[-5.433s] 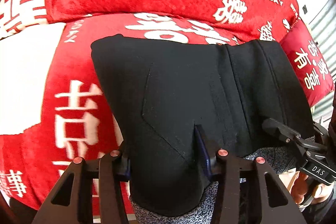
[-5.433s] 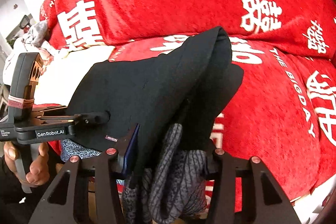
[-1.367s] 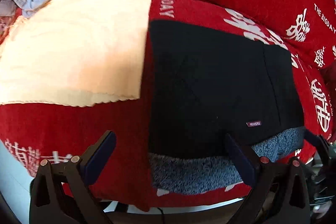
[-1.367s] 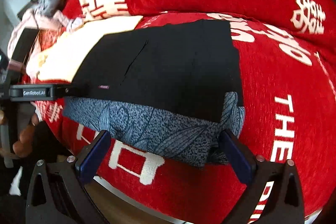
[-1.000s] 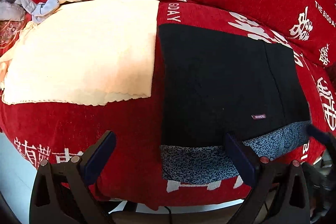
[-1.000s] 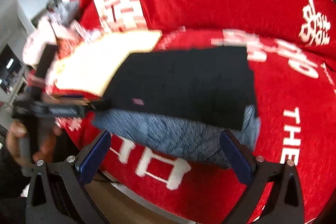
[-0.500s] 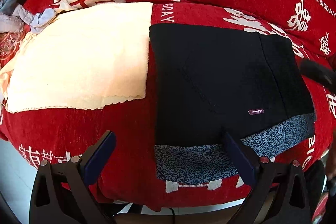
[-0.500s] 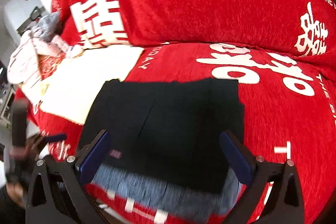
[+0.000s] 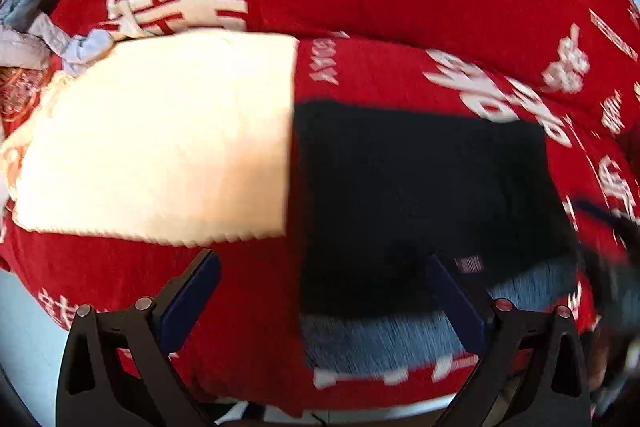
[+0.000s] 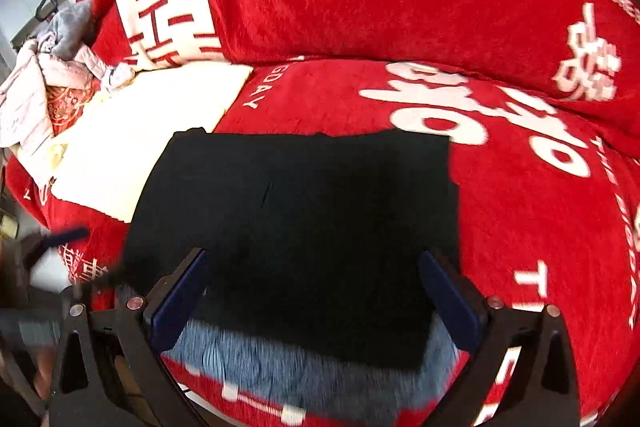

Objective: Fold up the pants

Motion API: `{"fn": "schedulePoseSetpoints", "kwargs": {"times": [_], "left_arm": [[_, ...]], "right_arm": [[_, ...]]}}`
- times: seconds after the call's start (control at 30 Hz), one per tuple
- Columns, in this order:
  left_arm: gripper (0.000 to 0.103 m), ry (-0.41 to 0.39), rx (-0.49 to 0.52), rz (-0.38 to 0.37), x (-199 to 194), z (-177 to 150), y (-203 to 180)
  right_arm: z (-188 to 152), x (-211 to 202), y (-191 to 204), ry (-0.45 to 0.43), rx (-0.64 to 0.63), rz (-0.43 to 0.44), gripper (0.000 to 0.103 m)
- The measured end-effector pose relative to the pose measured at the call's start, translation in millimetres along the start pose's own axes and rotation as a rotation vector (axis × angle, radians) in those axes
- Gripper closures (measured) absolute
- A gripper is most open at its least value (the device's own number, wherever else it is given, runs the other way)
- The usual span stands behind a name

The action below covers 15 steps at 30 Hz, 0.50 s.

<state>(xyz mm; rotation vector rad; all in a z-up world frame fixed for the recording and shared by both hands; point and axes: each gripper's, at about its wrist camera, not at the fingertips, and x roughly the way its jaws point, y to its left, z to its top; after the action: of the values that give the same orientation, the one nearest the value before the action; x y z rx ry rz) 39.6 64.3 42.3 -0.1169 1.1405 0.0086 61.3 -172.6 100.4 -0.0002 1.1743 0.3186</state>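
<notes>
Where the red cover (image 10: pixel 360 7) runs out at the far left of the right wrist view, heaped pale and grey clothes (image 10: pixel 52 59), bunched and rumpled. Just right of that heap, a cream cloth (image 9: pixel 160 147) spread flat on the seat, its near edge scalloped, its right edge close beside the folded pants (image 10: pixel 304 219), touching or not impossible to judge through the blur. Left gripper (image 9: pixel 320 291) spread wide and empty, one blue pad over bare red cover, the other over the near edge of the black fabric, nothing pinched between. Pants folded into a flat black rectangle in the middle of the seat cushion, with a band of grey-blue lining (image 9: pixel 380 339) showing along the near edge and a small label (image 9: pixel 467 264) near the lower right corner. Right gripper (image 10: pixel 312 291) likewise spread wide, gripping nothing, both pads framing the near part of the pants from above. Further right, bare red cover with large white characters, rising to the back cushion behind. At the far right edge of the left wrist view, a dark blurred tool shape, too smeared to make out.
</notes>
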Motion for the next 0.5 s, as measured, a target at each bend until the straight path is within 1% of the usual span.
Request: {"fn": "schedulePoseSetpoints", "kwargs": {"times": [0.07, 0.1, 0.17, 0.2, 0.27, 0.3, 0.33, 0.37, 0.43, 0.5], "left_arm": [[0.0, 0.011, -0.02, 0.029, 9, 20, 5], [0.0, 0.031, -0.035, 0.047, 17, 31, 8], [0.0, 0.063, -0.081, 0.05, 33, 49, 16], [0.0, 0.076, -0.105, 0.049, 41, 55, 22], [0.0, 0.104, -0.135, 0.086, 58, 65, 29], [0.0, 0.129, -0.13, 0.113, 69, 66, 28], [0.0, 0.155, -0.118, 0.119, 78, 66, 27], [0.0, 0.165, -0.112, 0.119, 83, 65, 26], [0.0, 0.131, -0.092, 0.12, 71, 61, 22], [0.0, 0.11, -0.079, 0.088, 55, 53, 18]], "right_arm": [[-12, -6, 0, 0.003, 0.006, 0.008, 0.0], [-20, -9, 1, 0.003, 0.003, 0.005, 0.0], [-30, -10, 4, 0.009, -0.007, -0.001, 0.0], [-36, -10, 5, 0.014, -0.013, -0.003, 0.0], [-44, -4, 4, 0.033, -0.028, -0.018, 0.0], [-47, -1, 3, 0.043, -0.035, -0.04, 0.0], [-49, 3, 1, 0.068, -0.031, -0.038, 0.0], [-49, 3, 0, 0.072, -0.022, -0.032, 0.0], [-49, -4, 0, 0.05, -0.013, -0.03, 0.0], [-47, -15, 1, 0.016, -0.01, -0.034, 0.0]]}}
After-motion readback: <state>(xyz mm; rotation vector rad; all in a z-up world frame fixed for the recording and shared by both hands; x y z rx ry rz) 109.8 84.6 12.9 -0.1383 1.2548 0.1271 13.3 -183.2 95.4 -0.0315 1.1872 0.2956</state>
